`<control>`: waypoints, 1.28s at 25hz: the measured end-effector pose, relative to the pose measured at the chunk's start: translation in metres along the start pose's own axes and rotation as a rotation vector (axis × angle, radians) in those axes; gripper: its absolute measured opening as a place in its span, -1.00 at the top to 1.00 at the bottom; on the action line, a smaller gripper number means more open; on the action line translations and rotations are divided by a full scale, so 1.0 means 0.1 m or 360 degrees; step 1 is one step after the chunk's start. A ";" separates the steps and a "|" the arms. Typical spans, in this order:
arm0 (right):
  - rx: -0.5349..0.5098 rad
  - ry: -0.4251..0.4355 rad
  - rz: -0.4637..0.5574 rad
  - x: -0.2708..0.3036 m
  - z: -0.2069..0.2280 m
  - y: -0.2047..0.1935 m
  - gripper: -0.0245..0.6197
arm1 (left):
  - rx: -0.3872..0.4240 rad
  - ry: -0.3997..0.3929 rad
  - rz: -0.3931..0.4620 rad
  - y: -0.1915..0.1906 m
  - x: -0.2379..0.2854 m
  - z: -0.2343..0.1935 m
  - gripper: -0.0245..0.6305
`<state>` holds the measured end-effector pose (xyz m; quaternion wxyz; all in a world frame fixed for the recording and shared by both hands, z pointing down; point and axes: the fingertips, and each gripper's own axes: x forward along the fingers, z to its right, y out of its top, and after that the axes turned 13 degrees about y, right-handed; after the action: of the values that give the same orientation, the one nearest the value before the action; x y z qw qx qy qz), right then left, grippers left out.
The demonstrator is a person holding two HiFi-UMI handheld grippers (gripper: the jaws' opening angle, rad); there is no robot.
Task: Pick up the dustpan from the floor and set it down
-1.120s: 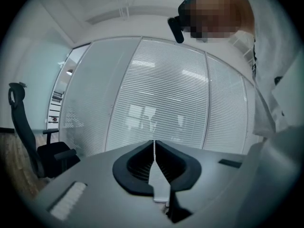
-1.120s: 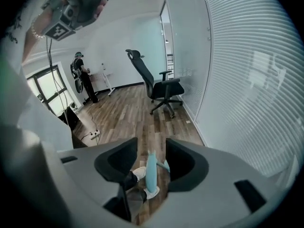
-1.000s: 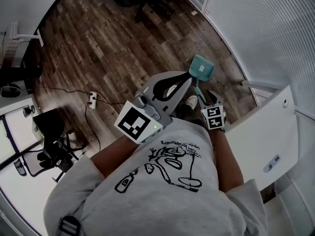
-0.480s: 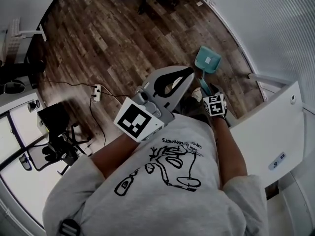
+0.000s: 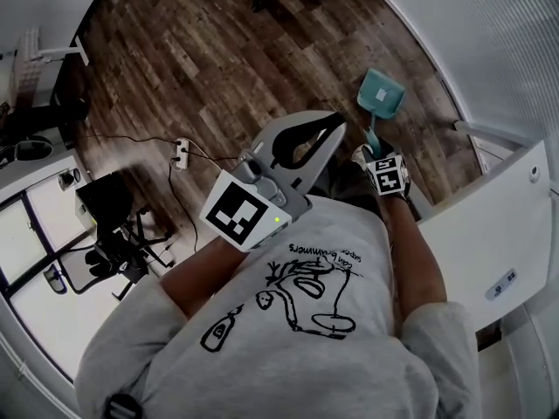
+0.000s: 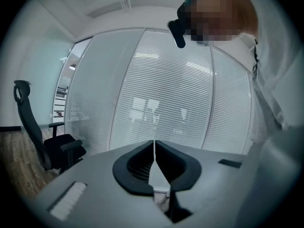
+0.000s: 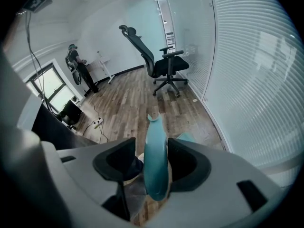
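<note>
The teal dustpan [image 5: 382, 93] is low over the wooden floor beside the glass wall; I cannot tell whether it touches. Its long handle [image 7: 156, 160] runs up between the jaws of my right gripper [image 7: 152, 145]. Those jaws have just been opening: the handle leans on the right jaw, with a gap on the left. In the head view the right gripper [image 5: 372, 151] points steeply down behind its marker cube. My left gripper [image 6: 154, 144] is shut with nothing in it, held about level at chest height, and seen large in the head view [image 5: 336, 126].
A glass wall with blinds [image 5: 489, 42] runs along the right, and a white panel [image 5: 480, 225] stands close by my right arm. A power strip with a cable [image 5: 181, 153] lies on the floor at left. A black office chair [image 7: 164, 65] stands further off.
My right gripper has gone down toward the floor with the dustpan, both shifting up and right in the head view. The left gripper has hardly moved.
</note>
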<state>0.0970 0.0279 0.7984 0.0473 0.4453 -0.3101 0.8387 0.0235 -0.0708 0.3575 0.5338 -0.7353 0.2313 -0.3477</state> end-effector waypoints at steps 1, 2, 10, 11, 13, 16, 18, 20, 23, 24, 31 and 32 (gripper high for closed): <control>0.0007 0.0003 0.0006 0.02 0.00 0.00 0.36 | 0.0000 0.0002 -0.0008 -0.02 0.00 0.00 0.91; 0.0010 0.0005 0.0011 0.03 0.01 0.00 0.36 | -0.0001 0.0004 -0.0014 -0.04 0.00 -0.01 0.91; 0.0049 -0.0004 0.0026 0.02 0.07 0.02 0.54 | -0.0014 0.0006 -0.0041 -0.12 0.01 -0.04 0.91; 0.0052 -0.0002 0.0034 0.02 0.07 0.03 0.55 | -0.0014 0.0008 -0.0042 -0.12 0.01 -0.04 0.91; 0.0042 -0.0003 0.0039 0.01 0.08 0.03 0.55 | -0.0015 0.0010 -0.0041 -0.13 0.03 -0.05 0.91; 0.0027 -0.0014 0.0044 0.01 0.09 0.05 0.55 | -0.0015 0.0014 -0.0037 -0.12 0.04 -0.07 0.91; 0.0019 -0.0024 0.0062 0.01 0.09 0.07 0.55 | -0.0016 0.0018 -0.0033 -0.10 0.02 -0.08 0.91; 0.0014 -0.0032 0.0079 -0.01 0.09 0.10 0.55 | -0.0017 0.0021 -0.0030 -0.09 0.02 -0.09 0.91; 0.0014 -0.0040 0.0092 -0.06 0.09 0.16 0.55 | -0.0015 0.0022 -0.0025 -0.09 0.02 -0.11 0.91; 0.0013 -0.0041 0.0097 -0.07 0.09 0.17 0.55 | -0.0009 0.0019 -0.0021 -0.09 0.02 -0.12 0.91; 0.0007 -0.0048 0.0134 -0.24 -0.01 0.28 0.55 | -0.0011 0.0006 0.0022 0.00 0.02 -0.14 0.91; 0.0007 -0.0047 0.0143 -0.27 -0.02 0.30 0.55 | -0.0010 0.0004 0.0031 0.01 0.02 -0.14 0.91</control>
<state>0.1010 0.0108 0.7623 0.0041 0.4434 -0.3284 0.8340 0.0139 -0.0812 0.3596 0.5345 -0.7343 0.2401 -0.3427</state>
